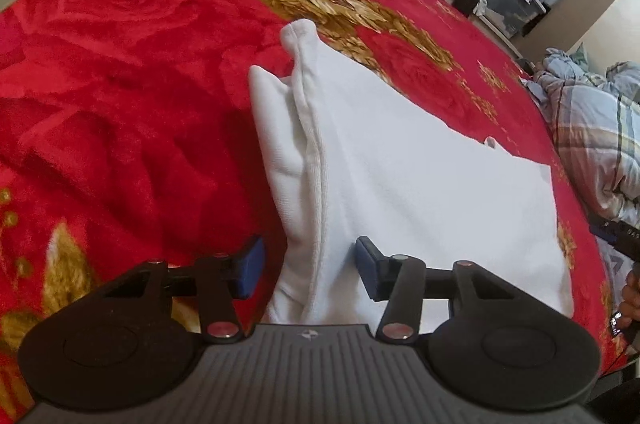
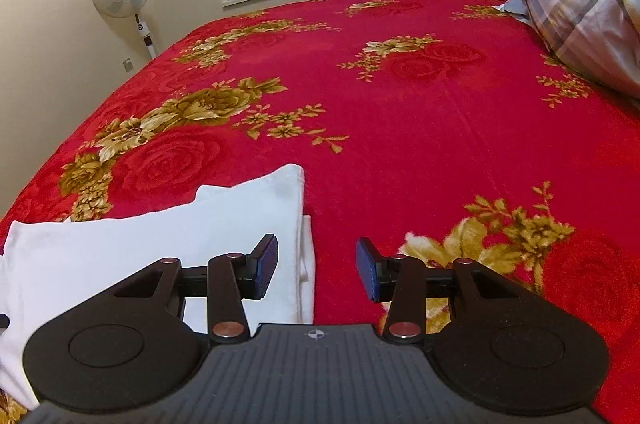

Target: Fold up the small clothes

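Bed: the red flowered blanket (image 2: 400, 128) is plush and rumpled on your left, so anything you drag over it may catch and pull crooked.
White garment: it lies on the blanket (image 1: 420, 184), already doubled over, with a thick rolled seam edge (image 1: 308, 128) standing up along its left side. That ridge looks loose; nudge it and the fold may spring open.
Risk, left side: you're straddling that seam edge. Pinch only the top layer and the lower one could stay behind and skew the fold.
Risk, right side: the stacked layers at the garment's right edge (image 2: 302, 244) look slightly stepped; a sideways brush could spread them.
Left tongs: (image 1: 310, 270) about half open, nothing gripped, pads either side of the seam edge, not pressing that I can see.
Right tongs: (image 2: 316, 270) about half open, empty, gap over the garment's right edge and bare blanket.
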Action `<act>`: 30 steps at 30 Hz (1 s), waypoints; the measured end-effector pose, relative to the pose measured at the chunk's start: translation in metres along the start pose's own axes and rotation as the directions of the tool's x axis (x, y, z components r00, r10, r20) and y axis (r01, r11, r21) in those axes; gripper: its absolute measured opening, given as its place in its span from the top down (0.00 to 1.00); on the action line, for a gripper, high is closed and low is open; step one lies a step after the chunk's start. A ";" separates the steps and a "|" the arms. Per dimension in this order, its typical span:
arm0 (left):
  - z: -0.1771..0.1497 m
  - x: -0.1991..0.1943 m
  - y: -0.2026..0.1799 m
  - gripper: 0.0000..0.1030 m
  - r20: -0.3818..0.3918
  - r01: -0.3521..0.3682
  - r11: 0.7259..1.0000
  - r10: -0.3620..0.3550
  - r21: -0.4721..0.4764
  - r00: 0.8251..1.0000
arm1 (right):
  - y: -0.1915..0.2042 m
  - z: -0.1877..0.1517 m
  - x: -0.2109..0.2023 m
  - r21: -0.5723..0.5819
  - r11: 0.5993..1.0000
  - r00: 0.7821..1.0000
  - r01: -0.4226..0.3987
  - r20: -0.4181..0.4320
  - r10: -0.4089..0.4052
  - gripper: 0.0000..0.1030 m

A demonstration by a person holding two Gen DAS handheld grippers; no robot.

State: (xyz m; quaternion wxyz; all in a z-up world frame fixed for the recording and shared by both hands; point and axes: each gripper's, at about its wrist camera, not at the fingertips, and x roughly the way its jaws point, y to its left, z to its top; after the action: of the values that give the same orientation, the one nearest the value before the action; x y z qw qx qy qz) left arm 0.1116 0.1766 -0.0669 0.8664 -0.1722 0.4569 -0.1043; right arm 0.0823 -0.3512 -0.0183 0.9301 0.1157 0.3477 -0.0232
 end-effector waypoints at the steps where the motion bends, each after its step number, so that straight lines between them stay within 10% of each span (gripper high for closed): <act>1: 0.000 0.001 -0.001 0.46 0.005 0.002 1.000 -0.002 -0.003 1.000 | -0.001 -0.001 -0.001 -0.001 1.000 1.000 -0.001 0.000 0.001 0.56; 6: -0.001 0.006 -0.001 0.46 0.044 0.017 1.000 -0.016 -0.014 0.999 | -0.003 -0.002 -0.008 -0.002 1.000 1.000 -0.004 0.006 0.004 0.56; 12: -0.007 0.008 -0.010 0.80 0.063 0.019 1.000 -0.020 0.021 0.998 | -0.008 -0.005 -0.015 -0.001 1.000 1.000 -0.004 0.010 0.004 0.56; 18: 0.003 -0.007 -0.030 0.85 0.090 0.028 0.999 -0.030 0.021 0.996 | -0.013 -0.006 -0.020 0.006 1.000 1.000 -0.001 0.012 0.001 0.56; 30: 0.040 0.000 -0.229 0.86 0.040 0.268 0.956 -0.274 0.115 0.961 | -0.035 -0.002 -0.030 0.048 0.999 1.000 0.013 0.020 -0.014 0.56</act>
State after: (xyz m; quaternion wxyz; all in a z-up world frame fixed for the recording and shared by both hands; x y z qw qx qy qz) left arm 0.1394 -0.0261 0.0443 0.8643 -0.1887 0.3985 -0.2421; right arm 0.0536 -0.3859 -0.0070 0.9304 0.1352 0.3385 -0.0391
